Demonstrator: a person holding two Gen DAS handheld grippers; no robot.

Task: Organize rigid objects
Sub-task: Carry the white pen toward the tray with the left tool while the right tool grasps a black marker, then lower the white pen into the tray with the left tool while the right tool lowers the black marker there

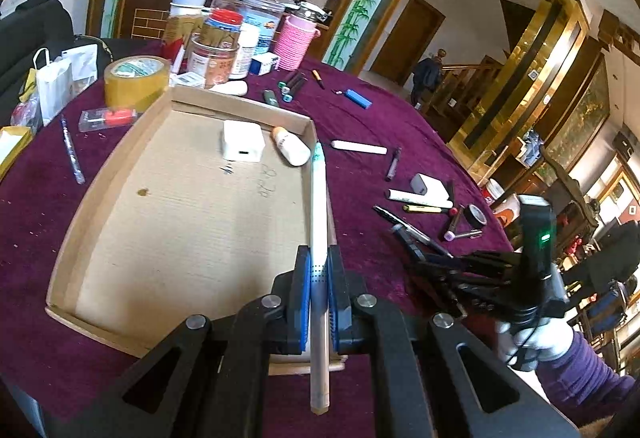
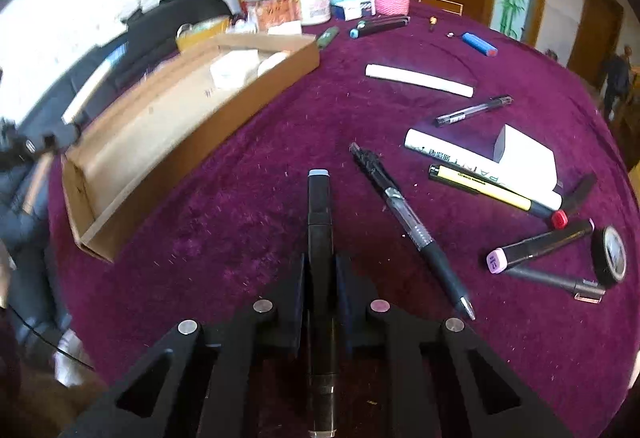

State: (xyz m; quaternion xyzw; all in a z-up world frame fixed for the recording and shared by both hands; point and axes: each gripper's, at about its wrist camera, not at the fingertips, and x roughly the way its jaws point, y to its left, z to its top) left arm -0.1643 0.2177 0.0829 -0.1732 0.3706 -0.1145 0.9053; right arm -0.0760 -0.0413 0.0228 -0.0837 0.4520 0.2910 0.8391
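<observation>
My left gripper (image 1: 319,270) is shut on a long white pen (image 1: 319,198) and holds it above the right wall of the shallow cardboard tray (image 1: 100,198). A white charger block (image 1: 243,145) and a small white bottle (image 1: 291,146) lie in the tray's far end. My right gripper (image 2: 320,270) is shut on a black marker (image 2: 319,222) above the purple cloth, right of the tray (image 2: 132,206). Loose pens and markers lie to its right: a black click pen (image 2: 408,226), a yellow marker (image 2: 488,190), a pink-capped marker (image 2: 540,246).
Jars, a pink knitted holder (image 1: 294,42) and a tape roll (image 1: 136,80) crowd the table's far side. A white stick (image 2: 418,79), a blue lighter (image 2: 479,44), a white box (image 2: 524,154) and a black tape roll (image 2: 610,254) lie on the cloth at right.
</observation>
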